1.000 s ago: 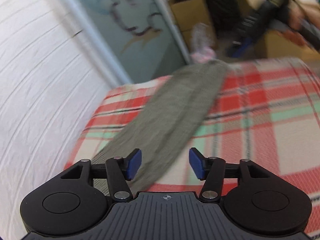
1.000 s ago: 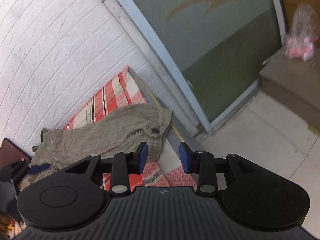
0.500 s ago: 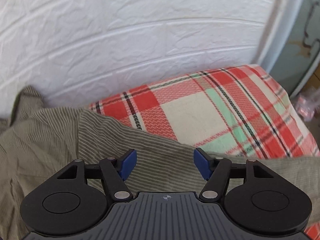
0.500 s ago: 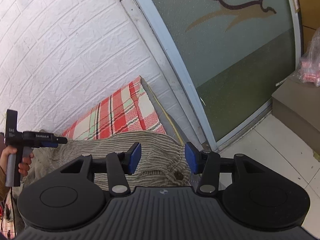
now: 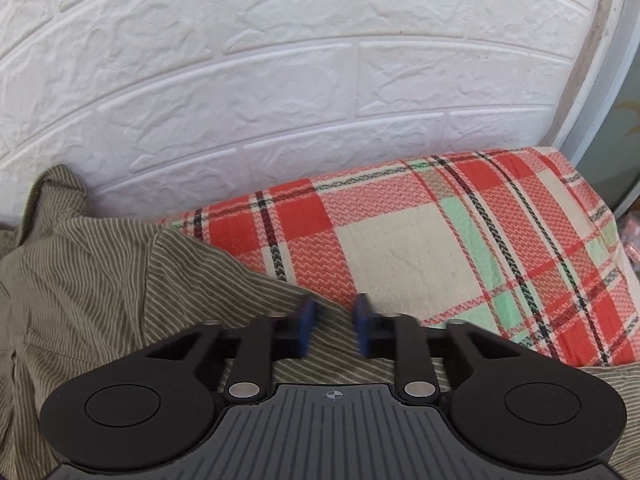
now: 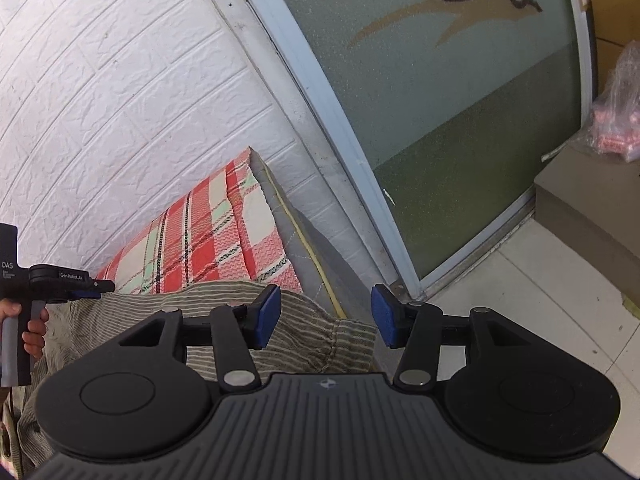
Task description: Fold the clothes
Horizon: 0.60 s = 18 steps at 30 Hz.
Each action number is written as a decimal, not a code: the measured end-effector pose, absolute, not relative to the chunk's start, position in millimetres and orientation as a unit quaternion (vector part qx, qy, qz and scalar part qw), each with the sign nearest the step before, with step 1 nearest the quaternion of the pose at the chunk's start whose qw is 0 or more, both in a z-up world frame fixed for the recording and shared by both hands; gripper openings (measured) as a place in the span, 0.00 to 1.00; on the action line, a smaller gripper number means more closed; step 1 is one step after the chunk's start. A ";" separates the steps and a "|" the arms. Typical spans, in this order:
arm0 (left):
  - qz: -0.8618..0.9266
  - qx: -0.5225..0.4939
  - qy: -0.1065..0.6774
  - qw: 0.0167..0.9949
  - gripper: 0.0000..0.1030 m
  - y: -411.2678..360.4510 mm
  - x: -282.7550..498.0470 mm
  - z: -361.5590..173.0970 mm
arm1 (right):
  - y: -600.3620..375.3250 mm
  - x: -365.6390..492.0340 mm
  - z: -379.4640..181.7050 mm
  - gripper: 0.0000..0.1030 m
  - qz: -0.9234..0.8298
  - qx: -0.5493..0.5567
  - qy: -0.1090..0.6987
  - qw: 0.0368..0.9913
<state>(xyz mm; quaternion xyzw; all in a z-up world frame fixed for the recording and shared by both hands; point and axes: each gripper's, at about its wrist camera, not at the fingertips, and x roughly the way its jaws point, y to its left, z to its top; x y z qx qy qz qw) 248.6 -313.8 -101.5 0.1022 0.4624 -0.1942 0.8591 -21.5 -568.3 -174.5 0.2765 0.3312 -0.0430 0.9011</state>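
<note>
Striped olive cloth lies right under both of your grippers: the garment (image 5: 80, 280) stretches along the plaid blanket (image 5: 460, 240) on the mattress, its long axis running left to right beside the white brick wall (image 5: 280, 60).

Nearest you, the left gripper (image 5: 334, 326) has just been closing, with the garment's far edge between its blurred pads. A narrow gap still shows between them, so whether the fold is already pinched cannot be read; by all signs the jaws have come together on it. From the right wrist view that same tool appears at the left, closed, resting on the cloth.

Your right gripper (image 6: 326, 316) has just been opening and stands spread, hovering over the gathered cuff (image 6: 348, 340) at the garment's right end, touching nothing. That end lies directly below and slightly near of its pads, so the right hand is the one placed to drop onto it.

Farther off, the frosted glass door (image 6: 440, 100) stands beyond the mattress end.
</note>
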 end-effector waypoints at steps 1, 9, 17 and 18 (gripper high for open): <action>-0.197 0.098 0.462 0.859 0.00 -313.1 248.6 -100.8 | -567.1 -20.1 -175.5 0.53 -0.039 0.276 0.334 0.901; -0.220 0.062 0.456 0.860 0.00 -309.0 254.4 -94.3 | -559.3 -13.7 -172.0 0.03 -0.032 0.253 0.336 0.907; -0.220 0.066 0.441 0.867 0.01 -321.0 253.0 -104.9 | -568.5 -11.2 -177.2 0.03 -0.059 0.263 0.336 0.902; -0.225 0.067 0.435 0.869 0.14 -320.9 251.6 -104.8 | -569.2 -11.0 -179.4 0.03 -0.061 0.267 0.338 0.901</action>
